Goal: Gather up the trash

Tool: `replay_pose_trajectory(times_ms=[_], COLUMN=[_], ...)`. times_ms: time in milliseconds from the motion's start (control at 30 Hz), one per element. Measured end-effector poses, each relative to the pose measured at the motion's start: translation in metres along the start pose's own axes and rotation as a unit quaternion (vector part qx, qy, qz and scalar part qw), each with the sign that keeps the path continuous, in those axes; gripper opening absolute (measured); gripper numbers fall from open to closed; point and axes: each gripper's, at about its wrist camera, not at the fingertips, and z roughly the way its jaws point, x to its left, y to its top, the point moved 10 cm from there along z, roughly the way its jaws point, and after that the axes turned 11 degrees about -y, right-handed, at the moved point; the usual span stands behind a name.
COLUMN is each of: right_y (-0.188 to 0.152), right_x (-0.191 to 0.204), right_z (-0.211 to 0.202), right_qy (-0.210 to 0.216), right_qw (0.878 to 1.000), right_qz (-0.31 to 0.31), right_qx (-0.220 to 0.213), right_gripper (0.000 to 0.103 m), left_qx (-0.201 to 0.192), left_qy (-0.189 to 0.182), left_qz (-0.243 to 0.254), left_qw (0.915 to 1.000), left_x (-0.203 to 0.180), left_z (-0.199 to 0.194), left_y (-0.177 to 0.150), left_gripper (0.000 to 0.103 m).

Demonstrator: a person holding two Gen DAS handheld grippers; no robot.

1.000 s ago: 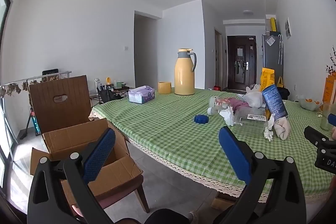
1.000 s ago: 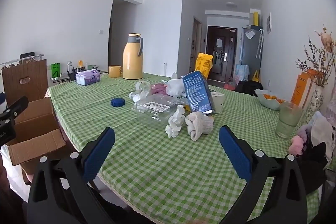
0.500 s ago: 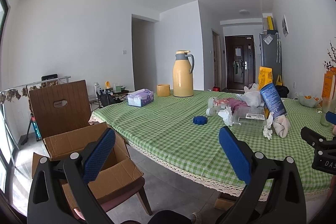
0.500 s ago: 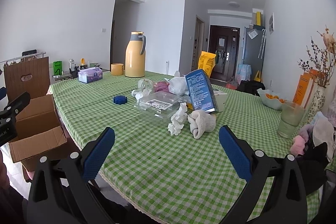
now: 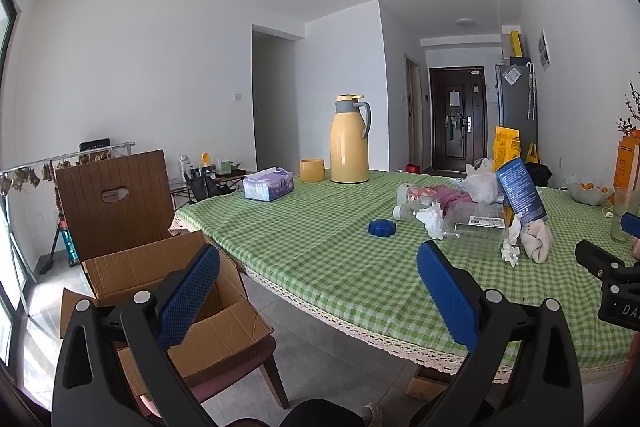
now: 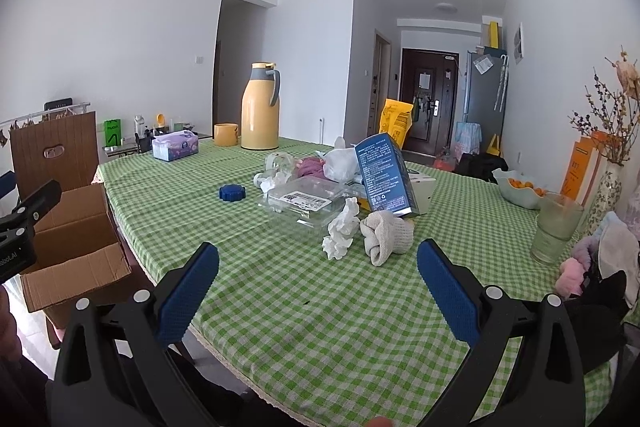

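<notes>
The right hand-held gripper (image 6: 318,281) hovers above the near edge of the worktop (image 6: 304,311), its blue pads spread wide with nothing between them. The left hand-held gripper (image 5: 318,281) is likewise spread and empty, held off the worktop's corner, with the open cardboard box (image 5: 160,291) on a chair just below and to its left.

The trash lies in a loose cluster near the middle of the green checked cloth. Nearest the right hand-held gripper is a crumpled white tissue (image 6: 341,233), and just beside it a balled-up pale cloth (image 6: 386,235), which may be a sock or a rag; the view is too coarse to say. Both should be very light and soft, so a pinch across the bulk will crush them a little and hold well. Behind them sits a clear plastic clamshell tray (image 6: 302,199) with a label: light, thin, slippery and springy, best taken at a rim or corner rather than across the lid. The dark blue carton (image 6: 386,179) stands tilted against the items behind it; it looks stiff but probably empty, so it could tip at a touch, and a grip across its narrow edge seems safest. A blue cap (image 6: 232,193) lies apart to the left, small and hard. A white plastic bag (image 6: 340,163) sits further back, limp and easy to gather.
</notes>
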Motion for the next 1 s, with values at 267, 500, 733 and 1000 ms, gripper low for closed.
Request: replay_pose_trajectory(times_ms=[267, 500, 733, 1000], right_y=[-0.0002, 0.0004, -0.0005, -0.0007], right_x=[0.0003, 0.0001, -0.0022, -0.0022], right_z=[-0.0024, -0.0032, -0.0024, -0.0026], right_qy=[-0.007, -0.005, -0.007, -0.005], right_qw=[1.0, 1.0, 1.0, 1.0], right_qz=[-0.009, -0.007, -0.005, -0.005], right_qx=[-0.008, -0.009, -0.008, -0.006], right_gripper=[0.095, 0.095, 0.096, 0.095], left_qx=[0.004, 0.006, 0.004, 0.007], left_qy=[0.0, -0.001, -0.002, -0.002], left_qz=[-0.004, -0.005, -0.003, -0.002], left_qw=[1.0, 1.0, 1.0, 1.0], left_x=[0.0015, 0.0016, 0.0022, 0.0007], left_z=[0.0022, 0.0021, 0.0009, 0.001], left_y=[-0.0004, 0.0, 0.0006, -0.0005], left_gripper=[0.096, 0.096, 0.096, 0.096])
